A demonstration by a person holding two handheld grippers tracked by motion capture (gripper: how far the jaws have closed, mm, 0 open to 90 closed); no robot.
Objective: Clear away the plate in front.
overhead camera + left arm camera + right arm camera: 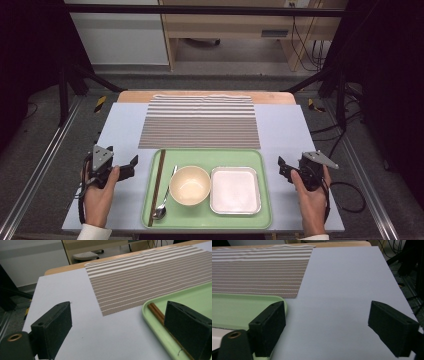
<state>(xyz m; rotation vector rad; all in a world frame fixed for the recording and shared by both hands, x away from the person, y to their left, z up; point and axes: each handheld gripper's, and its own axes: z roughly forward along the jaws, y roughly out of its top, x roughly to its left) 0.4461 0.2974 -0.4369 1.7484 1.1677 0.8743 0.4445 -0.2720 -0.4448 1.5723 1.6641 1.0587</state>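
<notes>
So the green tray [207, 222] sits at the near edge of the table [285, 125], holding chopsticks [157, 185], a spoon [162, 206], a beige bowl [189, 185] and a foil pan [235, 190]. The left tool [134, 166] is just off its left side, the right tool [283, 169] just off its right, both released and gripping nothing. A striped mat [199, 122] lies behind.

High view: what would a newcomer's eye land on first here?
The green tray at the near edge of the table, holding chopsticks, a spoon, a bowl and a square metal dish from left to right. Behind it lies a striped mat. The left claw and right claw flank the tray, both open and holding nothing.
</notes>
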